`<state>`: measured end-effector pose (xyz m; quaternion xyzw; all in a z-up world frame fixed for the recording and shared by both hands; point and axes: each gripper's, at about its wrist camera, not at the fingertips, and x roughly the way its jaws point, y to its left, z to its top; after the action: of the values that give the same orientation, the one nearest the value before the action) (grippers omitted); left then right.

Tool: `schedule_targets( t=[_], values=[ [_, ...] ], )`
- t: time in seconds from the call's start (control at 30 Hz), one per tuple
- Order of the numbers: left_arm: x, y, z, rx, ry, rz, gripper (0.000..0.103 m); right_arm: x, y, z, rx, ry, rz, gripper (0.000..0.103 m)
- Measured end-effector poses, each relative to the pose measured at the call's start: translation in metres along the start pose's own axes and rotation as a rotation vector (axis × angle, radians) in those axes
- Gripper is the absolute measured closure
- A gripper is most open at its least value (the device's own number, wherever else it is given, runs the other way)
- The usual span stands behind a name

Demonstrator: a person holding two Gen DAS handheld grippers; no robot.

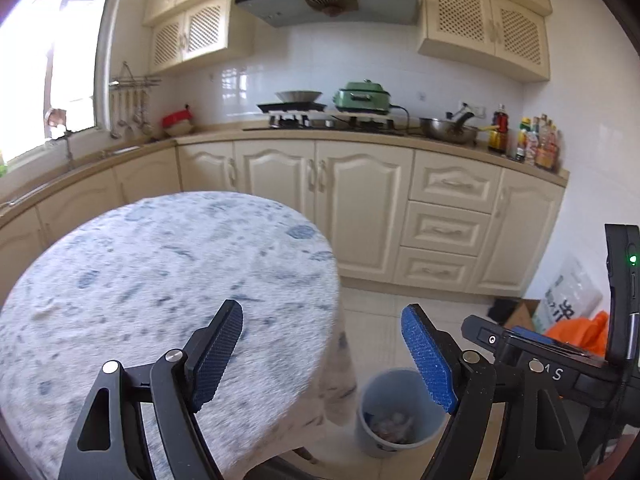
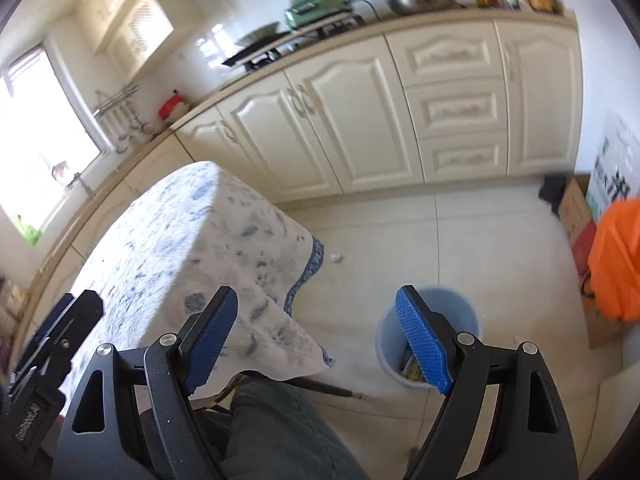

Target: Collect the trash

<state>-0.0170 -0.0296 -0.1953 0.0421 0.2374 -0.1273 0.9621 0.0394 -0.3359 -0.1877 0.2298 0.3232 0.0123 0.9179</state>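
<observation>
Legible writing: only "S" on the right gripper's body. Left gripper (image 1: 322,354) and right gripper (image 2: 316,340) stood wide, holding nothing. Trash bin (image 2: 464,312) sat below, behind each right finger.

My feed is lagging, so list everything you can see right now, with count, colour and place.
Table: one, white-and-blue patterned cloth, near left.
Bin: one, pale blue, on the floor beside the table, rubbish inside.
Scrap: one, small and white, on the floor past the cloth's corner.
Orange bag: one, far right by a cardboard box.
Green cooker: one, on the hob.
Metal bowl: one, on the counter right of the hob.
Bottles: several, mixed colours, counter's right end.
Red pot: one, counter corner.
Leg: dark trousers, under the right tongs.
Left tongs: black, blue pads, open, empty.
Right tongs: same, open, empty.
</observation>
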Motion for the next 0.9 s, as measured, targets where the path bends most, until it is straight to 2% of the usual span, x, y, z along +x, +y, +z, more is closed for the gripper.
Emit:
schedule_targets(
  t=[0.1,0.2,0.37,0.47,0.53,0.67,0.77,0.9],
  values=[
    [-0.026,-0.014,-0.014,-0.023,-0.032,0.052,0.024,-0.01,0.01,-0.002,-0.044,-0.043,0.009,0.019],
    [-0.046,-0.032,-0.027,-0.032,-0.059,0.103,0.022,-0.02,0.015,-0.006,-0.054,-0.077,-0.038,0.019],
    [-0.073,-0.067,-0.045,-0.031,-0.083,0.16,0.021,-0.034,0.021,-0.012,-0.106,-0.106,-0.043,0.019],
    [-0.088,-0.09,-0.061,-0.03,-0.088,0.205,0.011,-0.046,0.024,-0.017,-0.139,-0.138,-0.047,0.019],
    [-0.097,-0.1,-0.07,-0.038,-0.097,0.233,0.009,-0.056,0.025,-0.02,-0.153,-0.17,-0.05,0.019],
    [-0.114,-0.124,-0.085,-0.048,-0.123,0.273,0.002,-0.075,0.026,-0.027,-0.187,-0.242,-0.05,0.016],
    [-0.124,-0.144,-0.095,-0.063,-0.142,0.307,0.002,-0.083,0.023,-0.031,-0.181,-0.253,-0.038,0.016],
    [-0.126,-0.162,-0.102,-0.072,-0.171,0.315,0.001,-0.091,0.016,-0.037,-0.18,-0.266,-0.039,0.016]
  ],
)
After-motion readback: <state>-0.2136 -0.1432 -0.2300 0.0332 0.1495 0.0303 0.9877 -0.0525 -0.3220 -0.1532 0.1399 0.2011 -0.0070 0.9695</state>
